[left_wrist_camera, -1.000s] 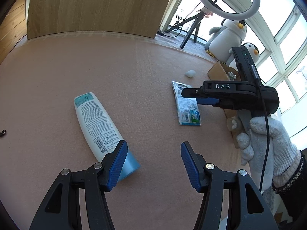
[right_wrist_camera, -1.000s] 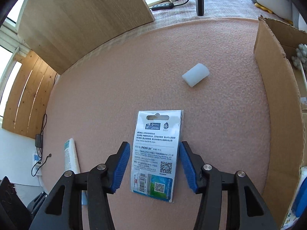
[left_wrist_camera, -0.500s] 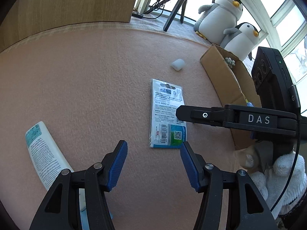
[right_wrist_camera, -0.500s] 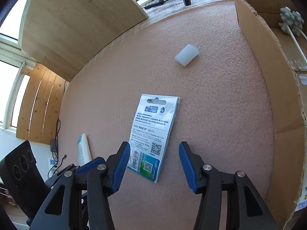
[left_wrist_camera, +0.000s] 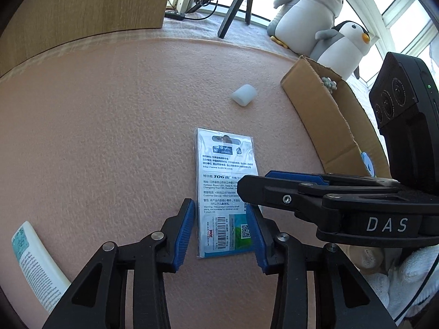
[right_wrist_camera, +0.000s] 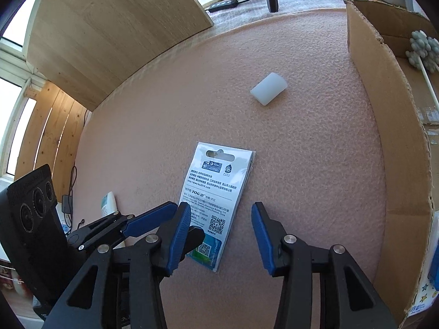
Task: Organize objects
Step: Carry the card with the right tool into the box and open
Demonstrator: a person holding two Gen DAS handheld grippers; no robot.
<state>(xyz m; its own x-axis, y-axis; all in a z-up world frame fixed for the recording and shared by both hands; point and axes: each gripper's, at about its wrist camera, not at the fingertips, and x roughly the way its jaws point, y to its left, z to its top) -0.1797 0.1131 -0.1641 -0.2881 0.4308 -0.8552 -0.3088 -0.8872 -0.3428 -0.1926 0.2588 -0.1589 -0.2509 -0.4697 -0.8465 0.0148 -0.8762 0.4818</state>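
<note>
While both claws hang over the pink mat (left_wrist_camera: 109, 126), left gripper (left_wrist_camera: 221, 227) is spread wide w/ nothing held, flat packet (left_wrist_camera: 223, 175) lying btwn its pads. Right gripper (right_wrist_camera: 221, 230) also wide open & empty, packet's near end by its left pad. White block (right_wrist_camera: 269, 88) well ahead; cardboard box (right_wrist_camera: 384, 126) to the right.

1 packet (left_wrist_camera: 223, 186), 1 white block (left_wrist_camera: 244, 95), 1 tube (left_wrist_camera: 35, 271), 1 cardboard box (left_wrist_camera: 326, 115), 2 plush penguins (left_wrist_camera: 307, 8)

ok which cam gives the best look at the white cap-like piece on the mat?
Right wrist view: the white piece is larger there, unobstructed, its rounded blocky shape clear, lying apart from the printed packet. The left wrist view shows it too, unobstructed but smaller and farther off, near the cardboard box.
</note>
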